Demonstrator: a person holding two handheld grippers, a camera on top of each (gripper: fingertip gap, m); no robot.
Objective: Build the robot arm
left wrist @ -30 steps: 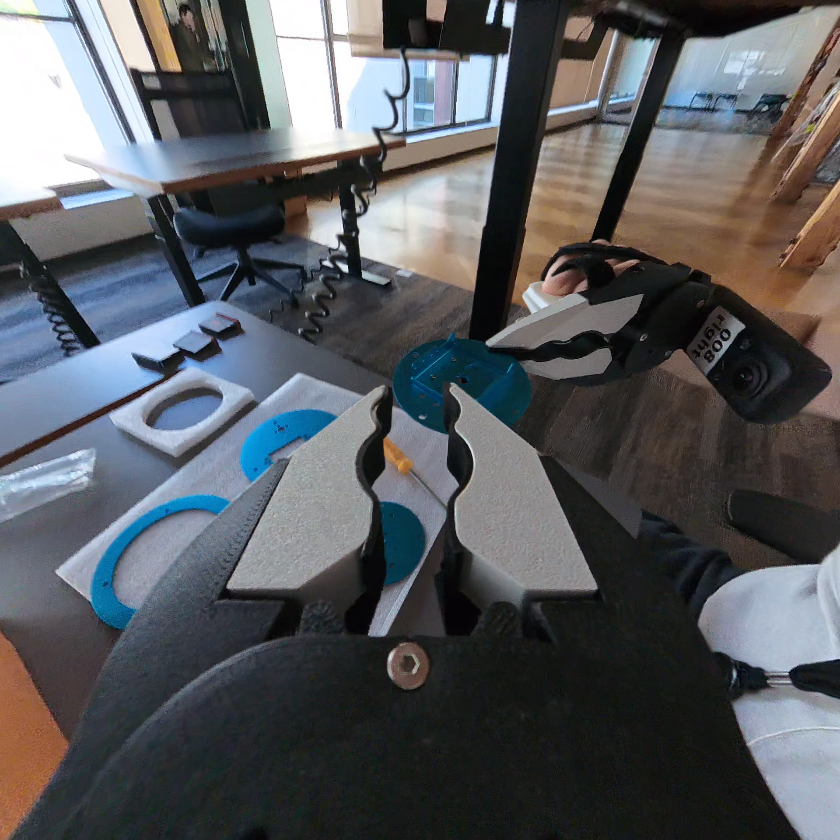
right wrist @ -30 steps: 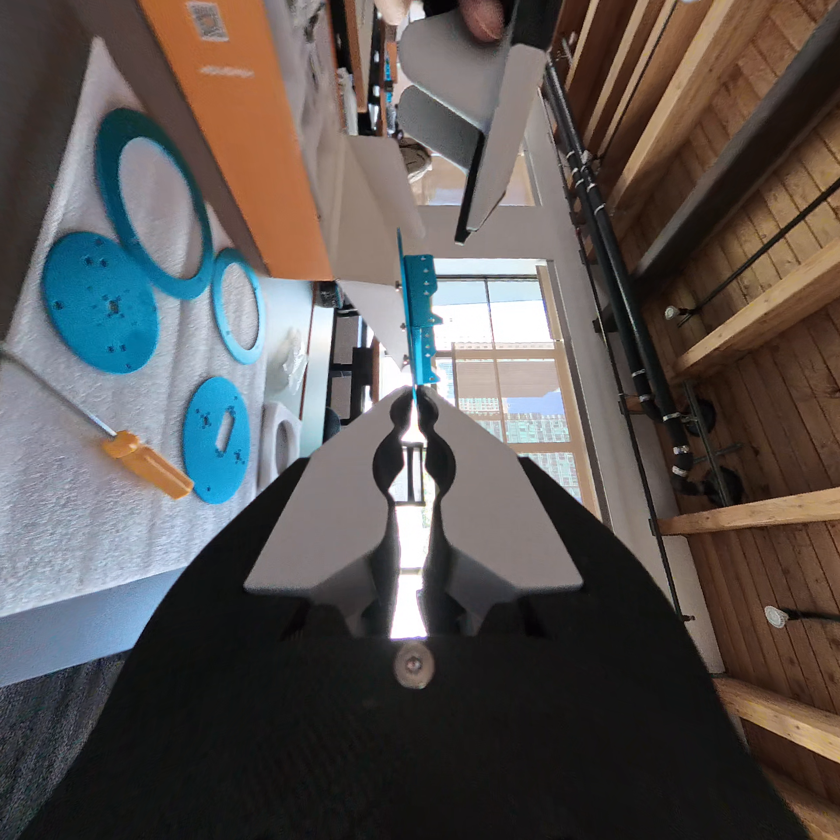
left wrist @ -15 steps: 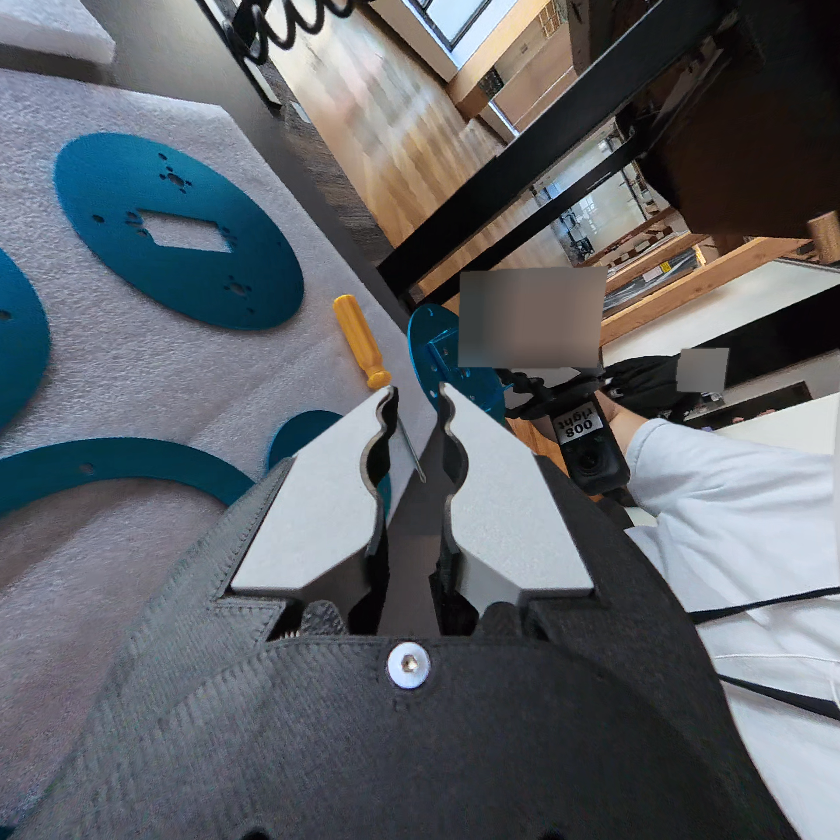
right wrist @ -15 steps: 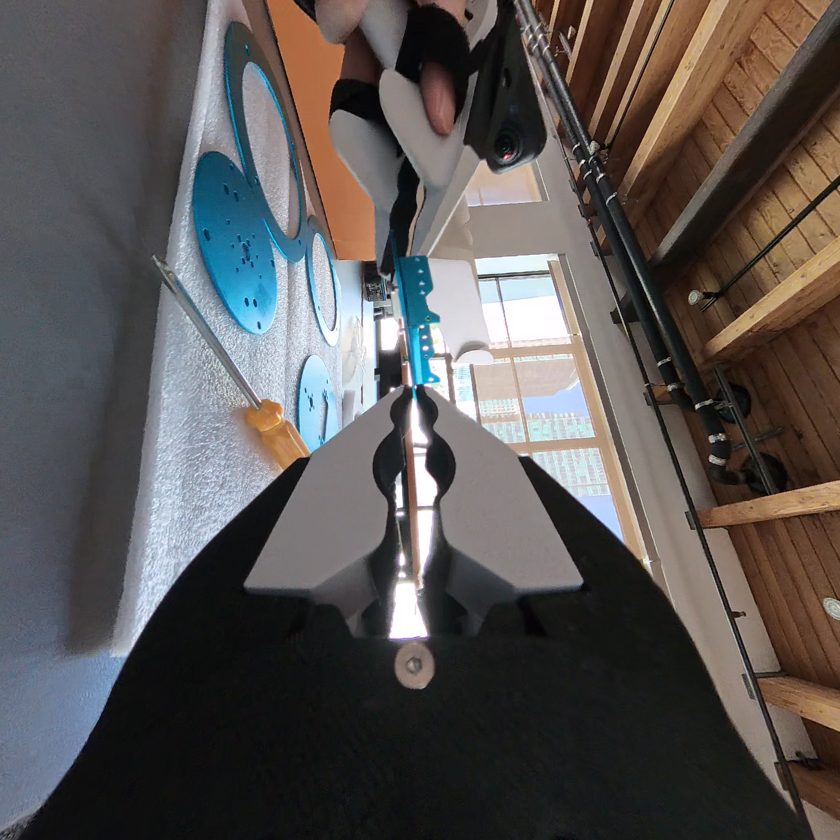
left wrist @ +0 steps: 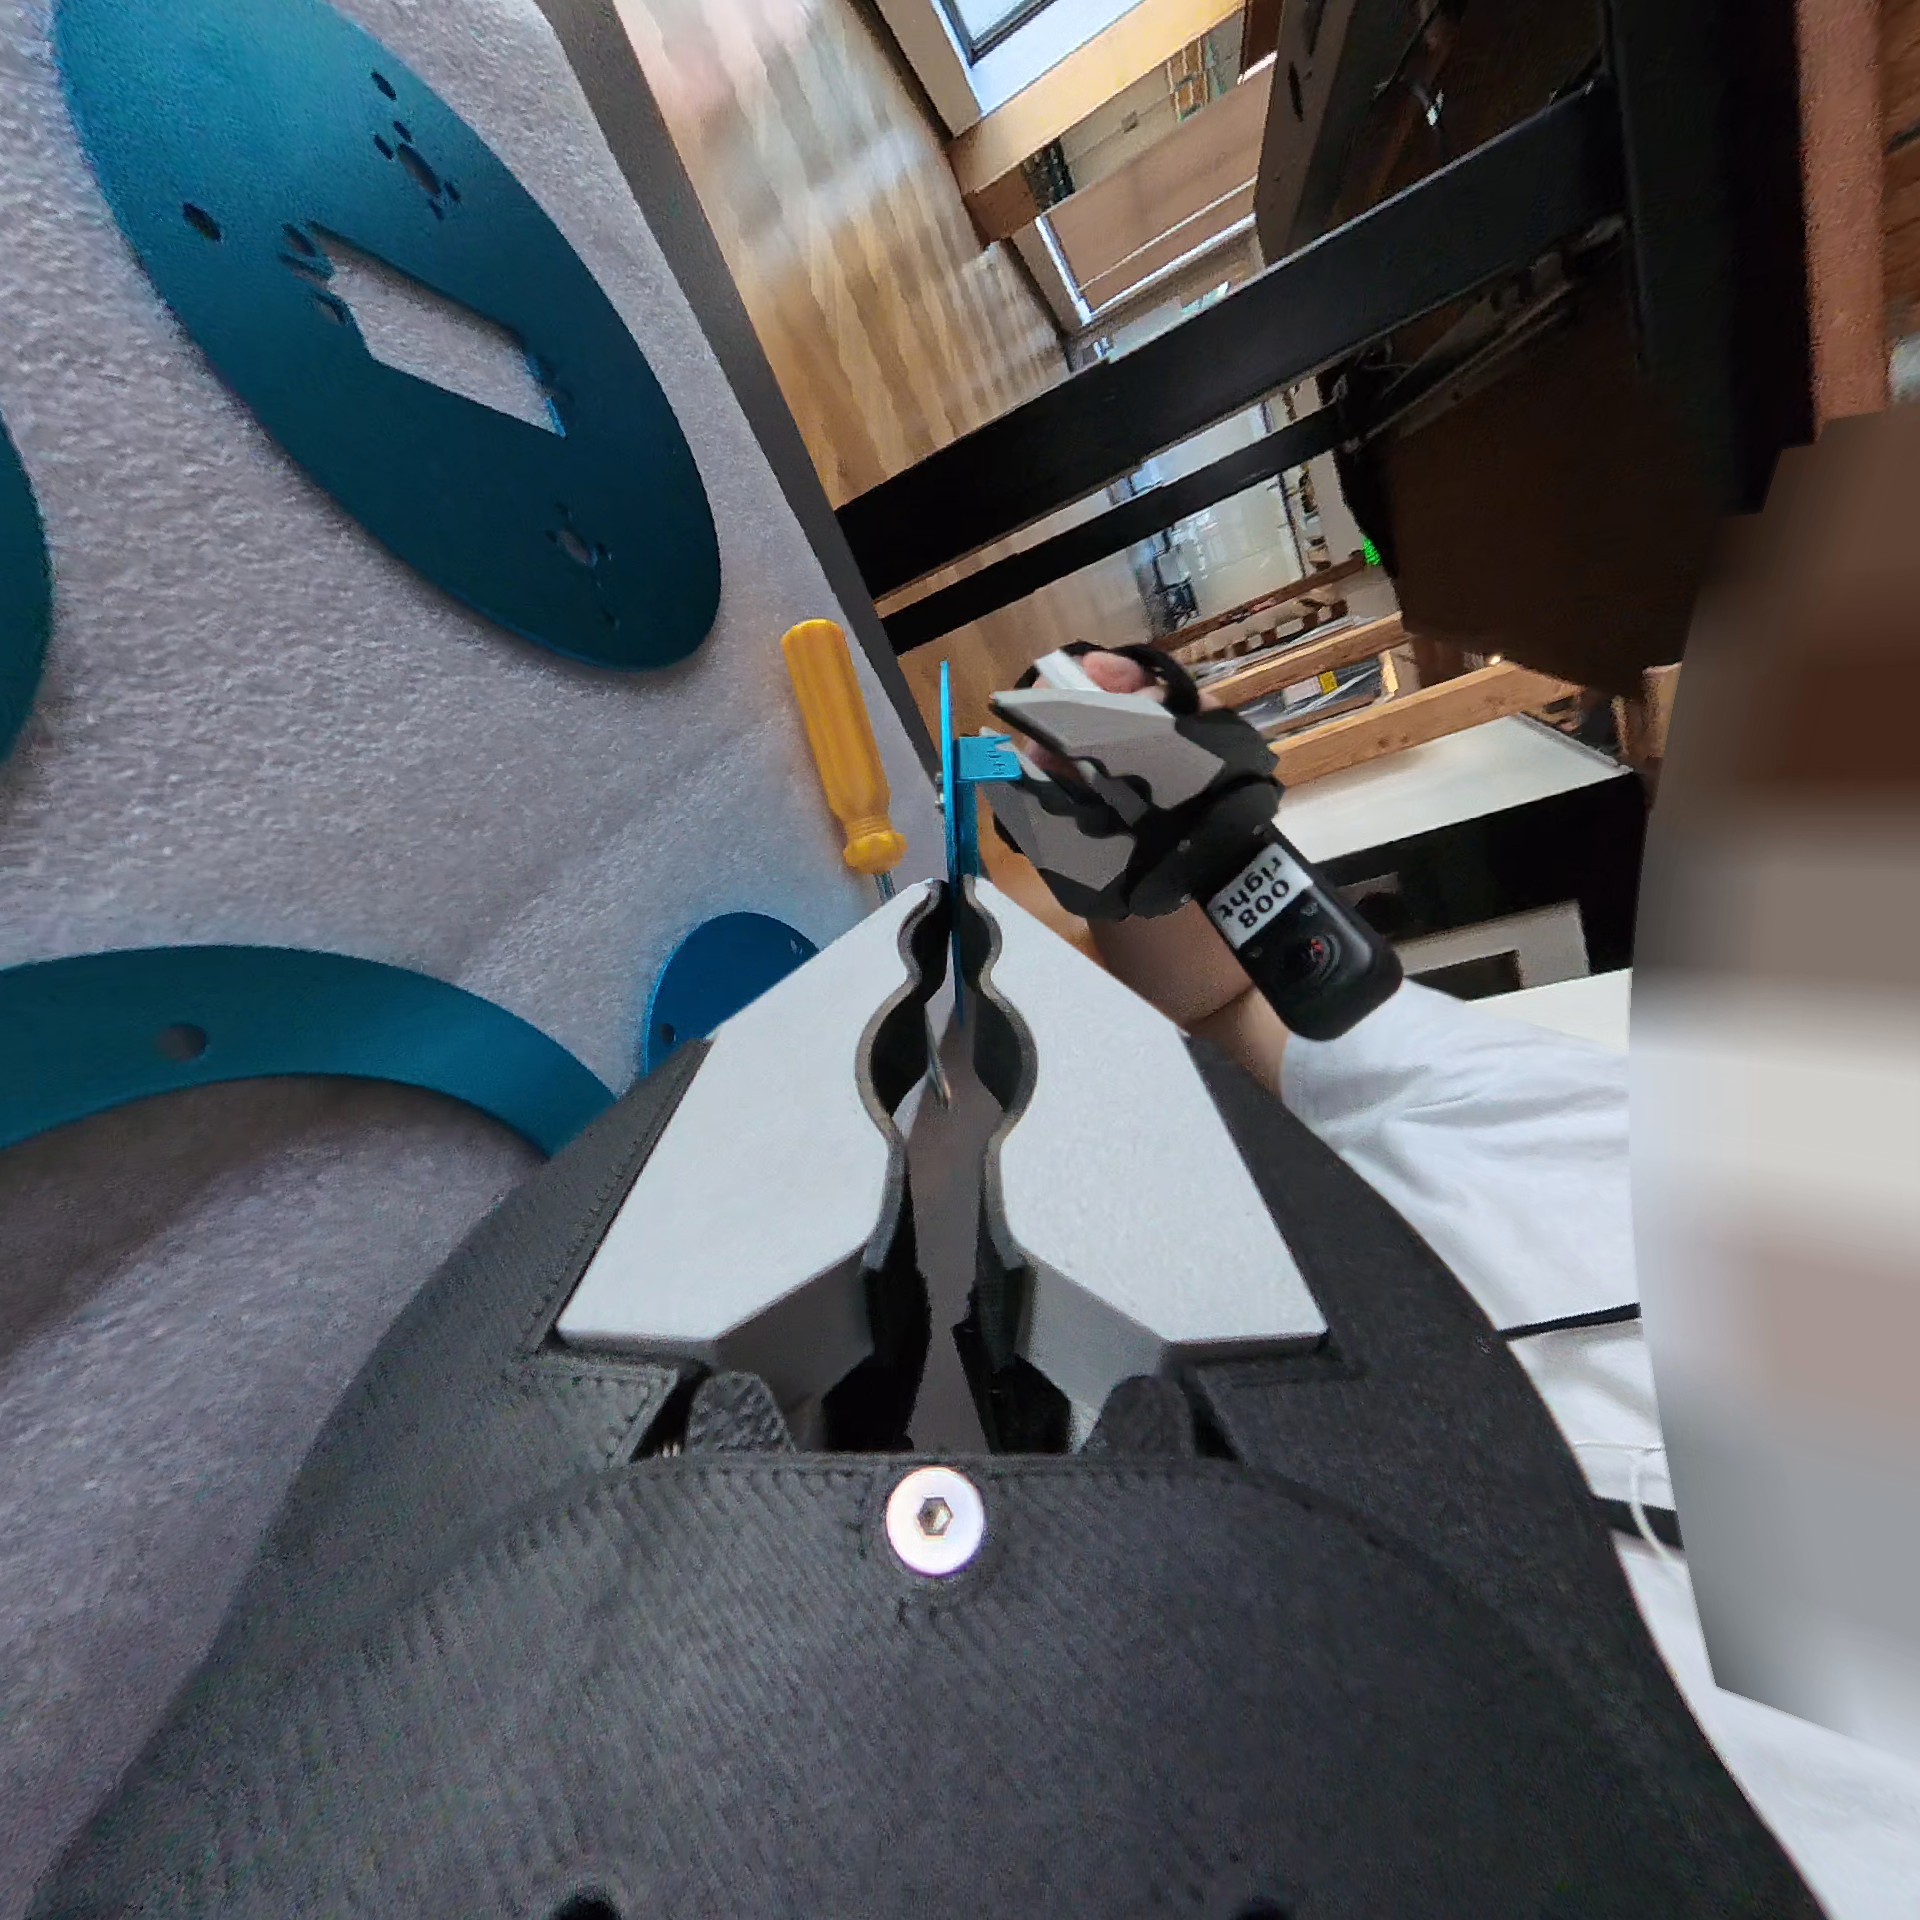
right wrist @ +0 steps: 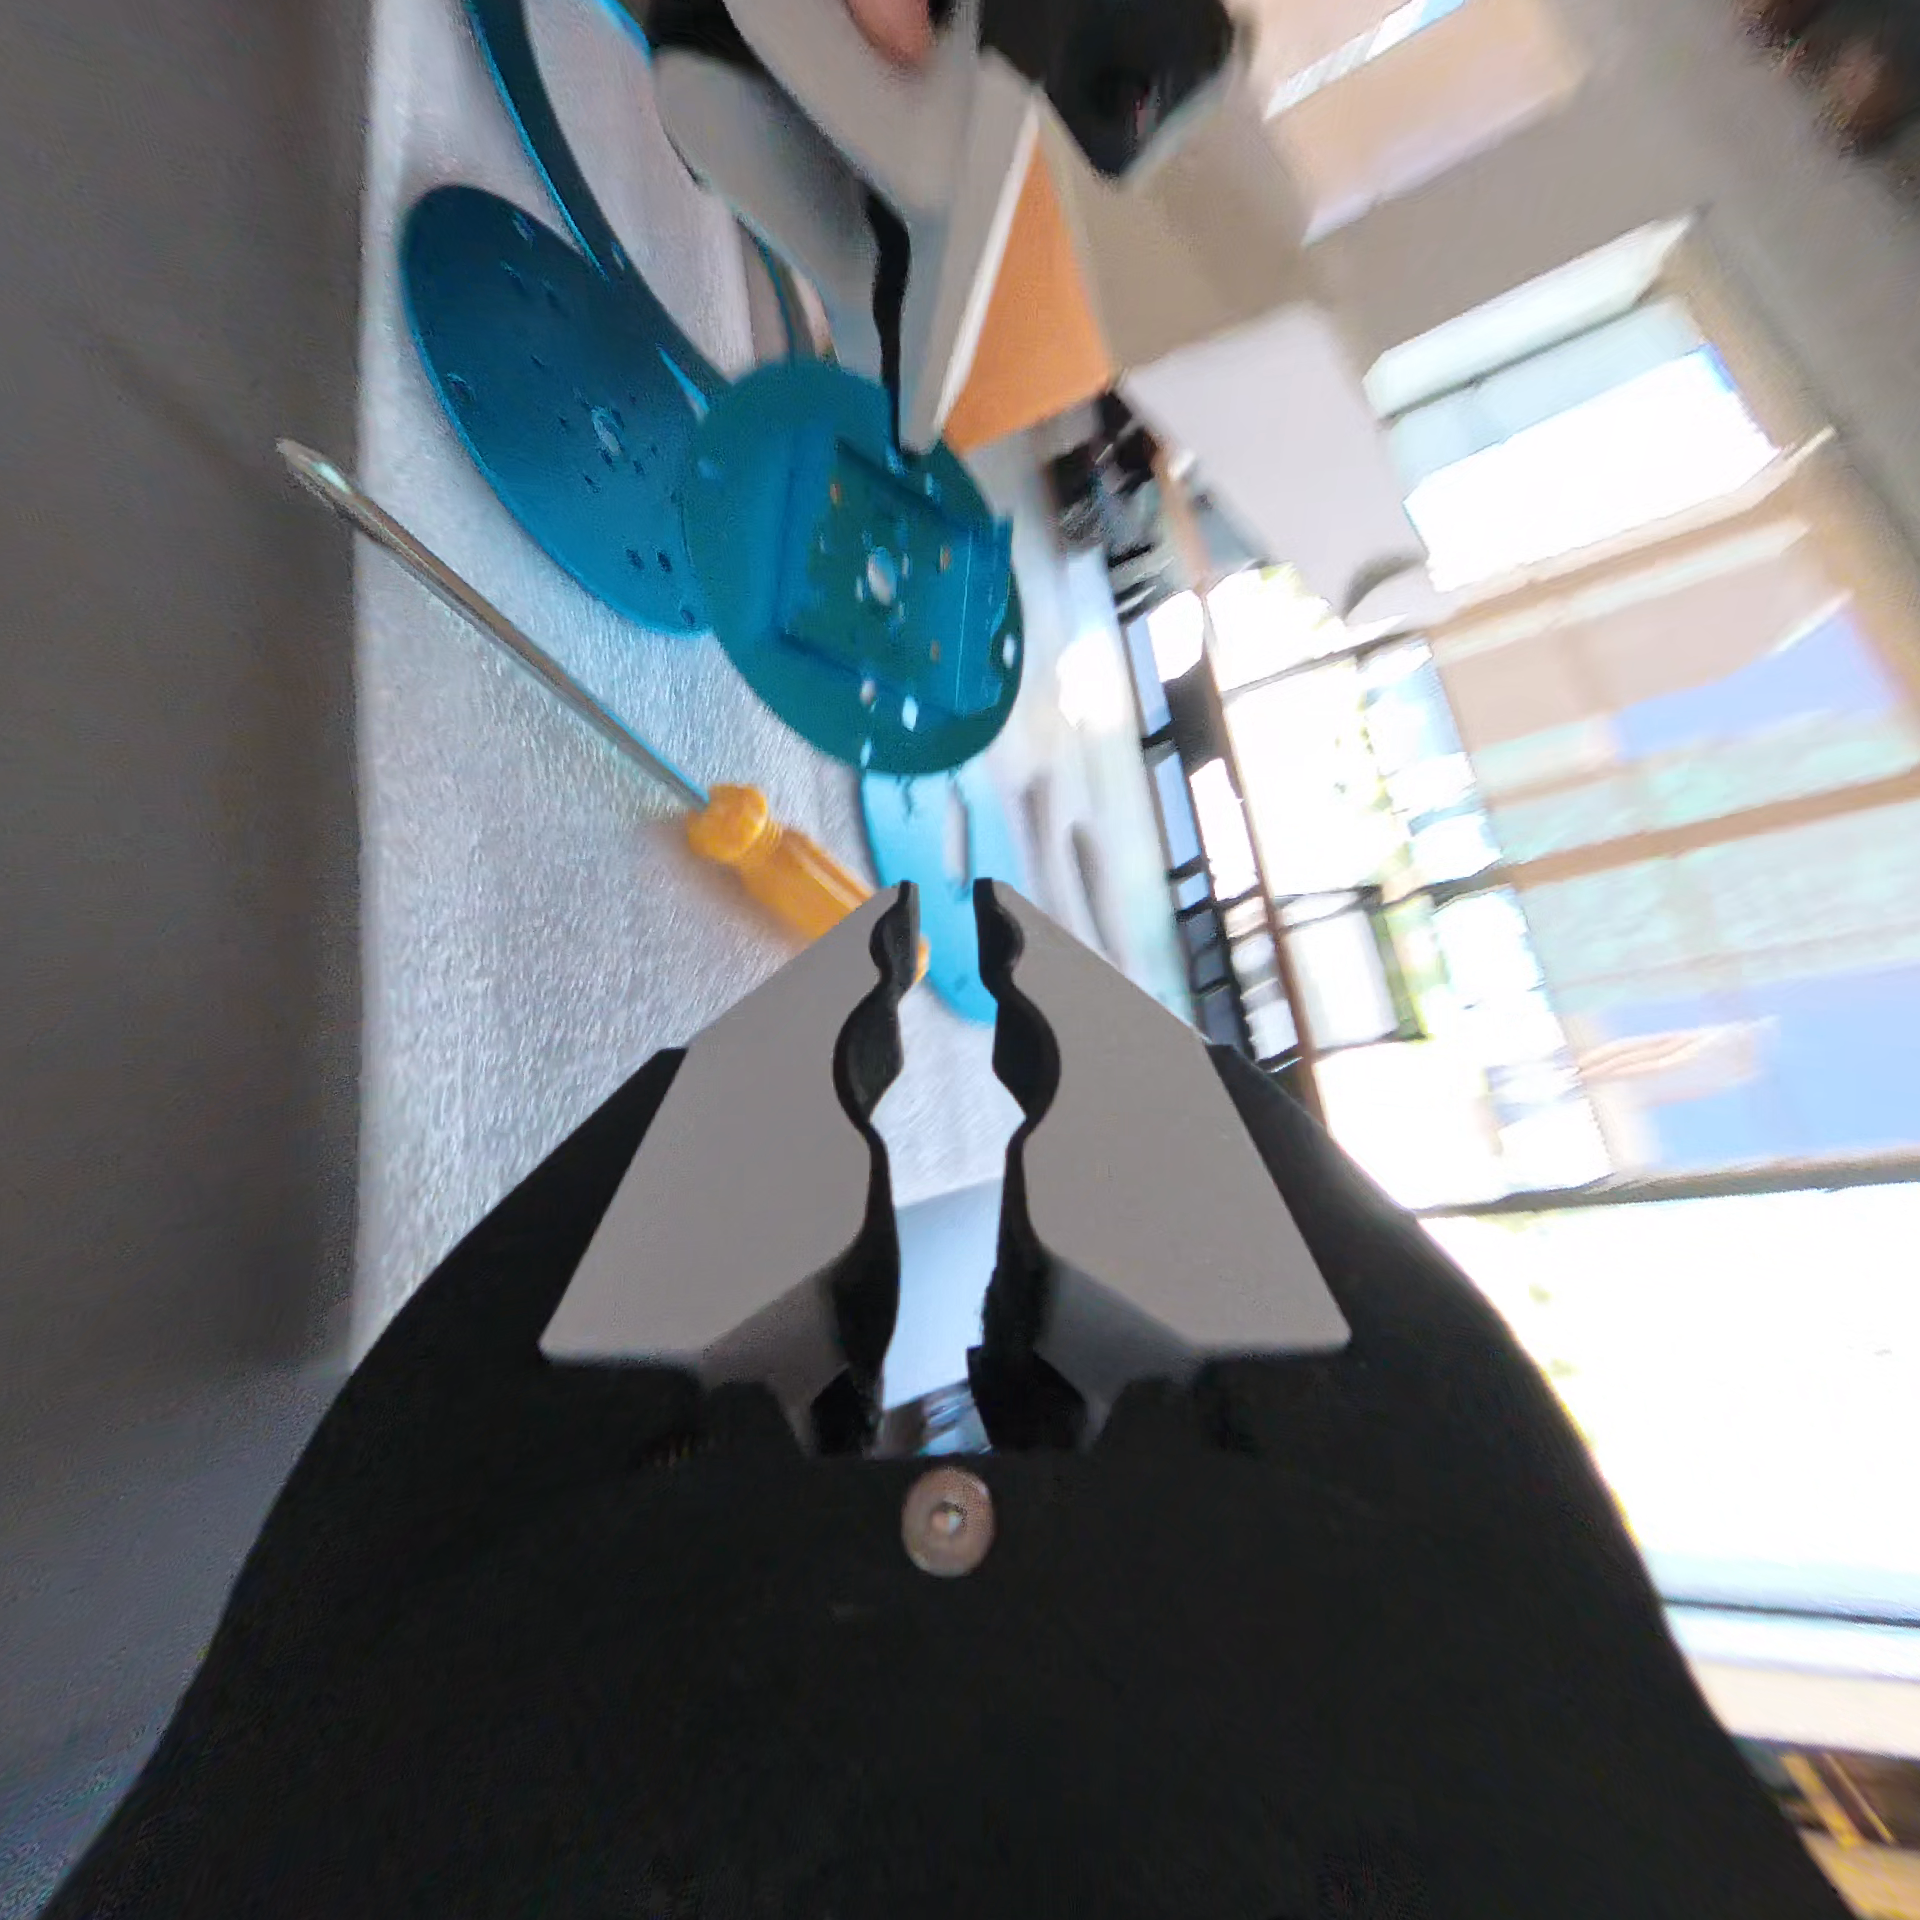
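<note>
My left gripper (left wrist: 951,896) is shut on the edge of a blue disc with a raised bracket (left wrist: 948,790), held edge-on above the white foam sheet (left wrist: 312,790). In the right wrist view the same disc (right wrist: 862,582) faces me, hanging from the left gripper (right wrist: 909,416) at the top. My right gripper (right wrist: 940,894) is open and empty, a short way back from the disc. It also shows in the left wrist view (left wrist: 1029,779), jaws apart beside the bracket. An orange-handled screwdriver (left wrist: 836,738) lies on the foam just below the disc (right wrist: 779,847).
More blue parts lie on the foam: a plate with a rectangular cut-out (left wrist: 395,343), a large ring (left wrist: 260,1029), a small disc (left wrist: 717,977) and a drilled disc (right wrist: 540,416). An orange box (right wrist: 1029,343) stands behind. A person's white sleeve (left wrist: 1455,1143) is at the right. The left gripper's tips are roughly 9 cm from the right gripper's.
My left gripper has closed on the blue disc's edge. My right gripper has opened, let go of the disc and drawn back, turning so the disc's face shows.
</note>
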